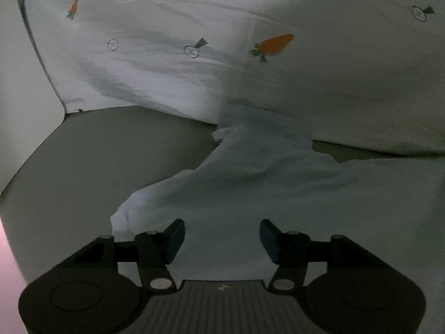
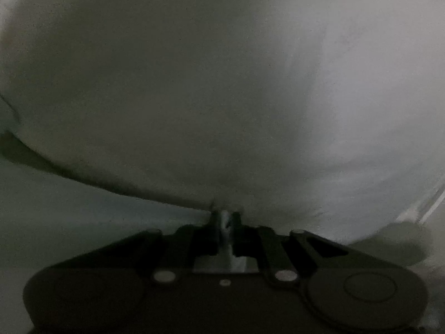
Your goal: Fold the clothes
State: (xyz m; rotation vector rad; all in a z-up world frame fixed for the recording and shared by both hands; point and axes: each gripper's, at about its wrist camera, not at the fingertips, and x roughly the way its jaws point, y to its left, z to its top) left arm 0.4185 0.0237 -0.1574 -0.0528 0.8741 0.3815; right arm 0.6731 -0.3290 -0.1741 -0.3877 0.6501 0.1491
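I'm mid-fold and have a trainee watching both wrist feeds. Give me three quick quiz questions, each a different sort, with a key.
1. True or false: the left gripper is clamped on the pale cloth lying below it.
2. Multiple choice: the orange prints on the white garment show A) carrots, B) stars, C) fish.
3. Fill in: the right gripper is pinched shut on a fold of ____ fabric.

Key:
1. False; its jaws stand apart with nothing pressed between them.
2. A; see the carrot print.
3. White.
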